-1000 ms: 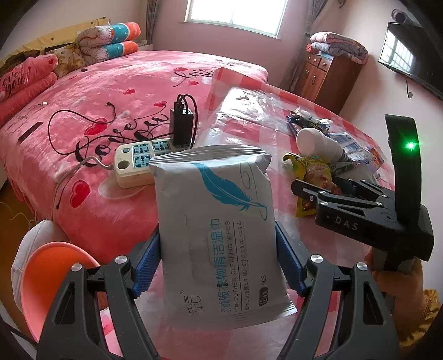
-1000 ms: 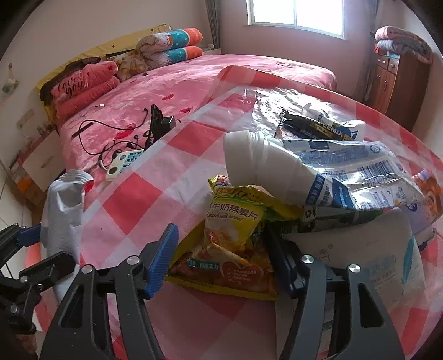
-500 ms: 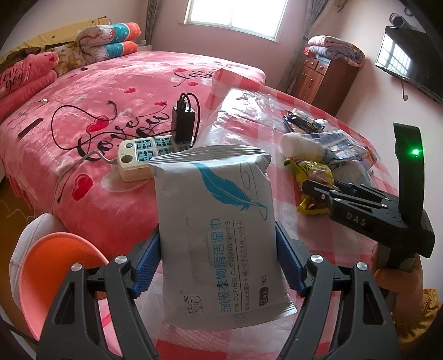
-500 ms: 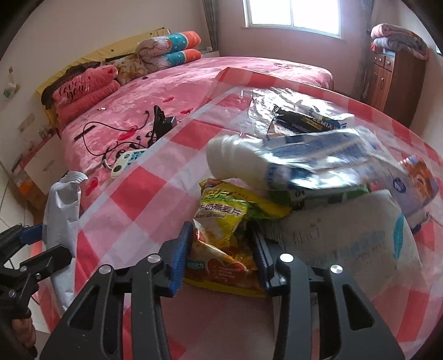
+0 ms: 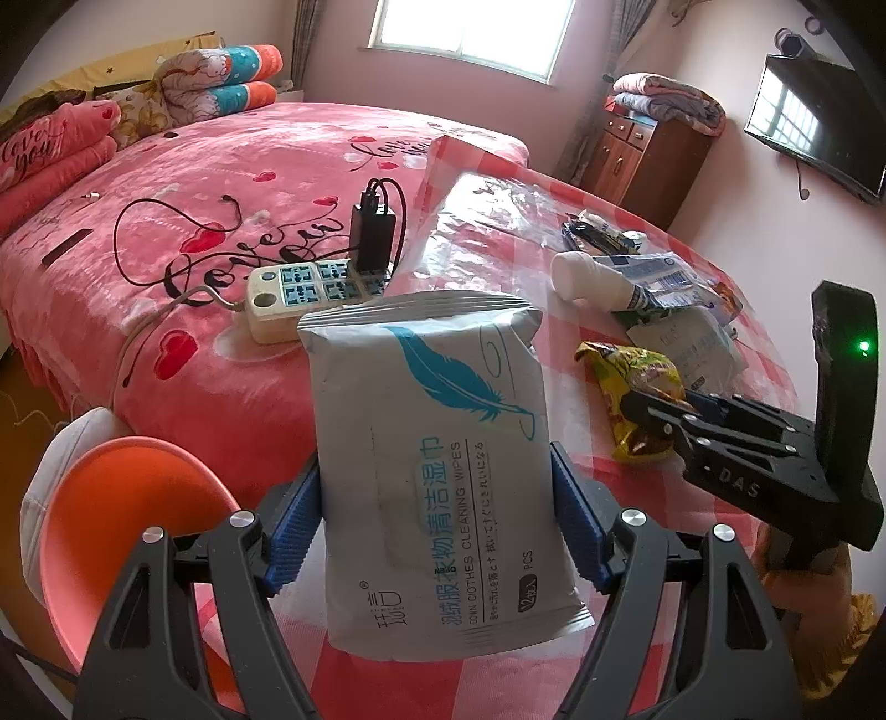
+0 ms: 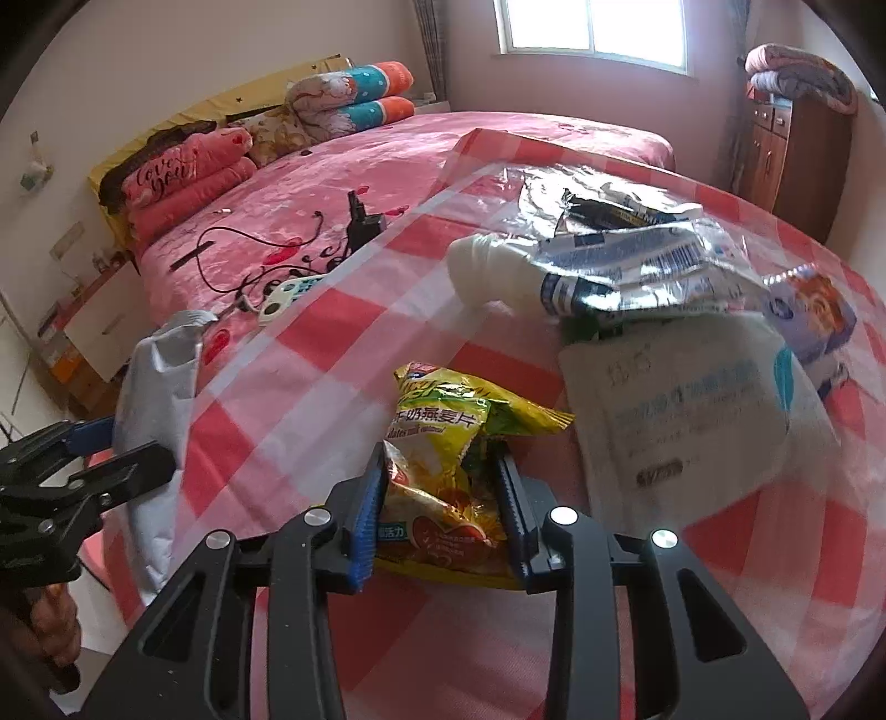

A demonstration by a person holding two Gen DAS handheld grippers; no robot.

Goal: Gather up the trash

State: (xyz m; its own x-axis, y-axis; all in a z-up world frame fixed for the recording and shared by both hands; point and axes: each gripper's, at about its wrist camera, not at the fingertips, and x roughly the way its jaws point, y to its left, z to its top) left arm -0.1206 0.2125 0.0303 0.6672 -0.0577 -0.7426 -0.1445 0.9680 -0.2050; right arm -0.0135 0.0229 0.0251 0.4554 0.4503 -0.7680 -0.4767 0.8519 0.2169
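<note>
Red-checked desk (image 6: 343, 354) is cut off at the frame edges; wet-wipes pack (image 5: 437, 471), bottom hidden, stays clamped in left tool (image 5: 437, 531); right tool (image 6: 443, 509), jaws just closing, now grips yellow oatmeal packet (image 6: 443, 443), dragged from the pile.

Can't read the blurred print on the white pouch (image 6: 686, 421); orange bin (image 5: 111, 531) is cut off by my left frame edge.

Bright daylight pours from the window (image 5: 465, 33); fisheye bending and dark corners frame both views; the right view's far packets blur.
</note>
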